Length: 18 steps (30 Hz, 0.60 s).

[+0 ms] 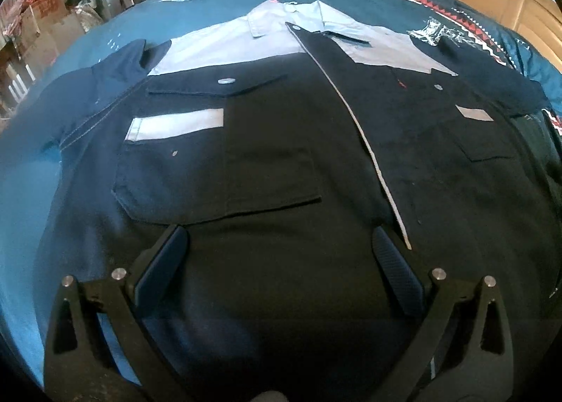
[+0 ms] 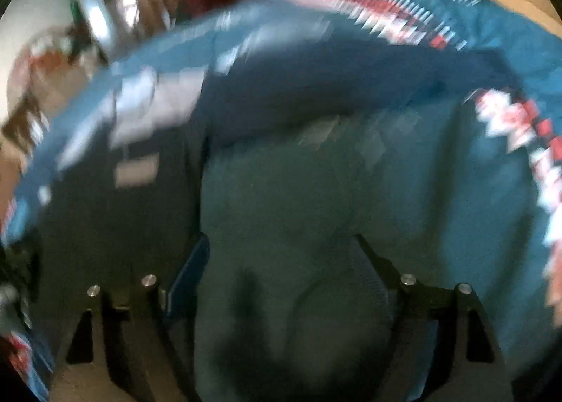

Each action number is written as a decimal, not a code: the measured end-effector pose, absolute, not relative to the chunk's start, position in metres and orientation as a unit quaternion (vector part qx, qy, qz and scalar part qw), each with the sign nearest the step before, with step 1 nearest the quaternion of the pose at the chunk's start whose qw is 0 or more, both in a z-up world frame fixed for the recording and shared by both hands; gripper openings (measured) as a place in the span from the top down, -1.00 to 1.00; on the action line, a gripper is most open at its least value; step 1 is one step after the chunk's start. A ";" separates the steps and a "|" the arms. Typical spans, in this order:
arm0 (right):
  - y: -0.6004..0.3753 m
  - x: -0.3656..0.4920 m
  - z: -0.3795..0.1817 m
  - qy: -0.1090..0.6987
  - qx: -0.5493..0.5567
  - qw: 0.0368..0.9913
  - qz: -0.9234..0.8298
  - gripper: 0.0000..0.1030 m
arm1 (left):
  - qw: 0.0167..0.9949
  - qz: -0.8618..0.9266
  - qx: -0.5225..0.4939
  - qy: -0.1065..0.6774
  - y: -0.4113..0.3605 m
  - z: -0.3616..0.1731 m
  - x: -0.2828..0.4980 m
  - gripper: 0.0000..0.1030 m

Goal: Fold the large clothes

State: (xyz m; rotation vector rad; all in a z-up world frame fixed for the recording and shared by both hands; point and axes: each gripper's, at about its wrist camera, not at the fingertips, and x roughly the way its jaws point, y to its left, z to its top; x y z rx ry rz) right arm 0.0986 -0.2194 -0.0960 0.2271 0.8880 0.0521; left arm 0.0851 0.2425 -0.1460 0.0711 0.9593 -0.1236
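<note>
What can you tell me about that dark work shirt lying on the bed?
The shirt lies flat, front up, on a blue patterned bedspread. It looks like sturdy woven cloth: dark navy body, pale grey collar and shoulders, two flapped chest pockets with grey stripes, short sleeves spread sideways. The left gripper hangs open above its lower front.

the left gripper (image 1: 279, 244) sits at the bottom centre of its frame, fingers (image 1: 159, 266) spread wide with nothing between them. the right gripper (image 2: 277, 261), likewise low and centred in its blurred frame, also has its fingers (image 2: 188, 273) wide apart.
</note>
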 end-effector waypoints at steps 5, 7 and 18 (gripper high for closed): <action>-0.370 0.136 -0.054 0.374 0.257 0.891 -0.017 -0.61 | 0.883 -0.059 0.021 0.465 0.245 -0.144 0.090 -0.99; -0.421 0.150 -0.052 0.358 0.304 0.882 -0.041 -0.59 | 0.883 -0.062 -0.003 0.466 0.248 -0.138 0.094 -0.99; -0.518 0.213 -0.125 0.380 0.486 0.787 -0.027 -0.28 | 0.883 -0.065 -0.046 0.462 0.250 -0.136 0.116 -0.99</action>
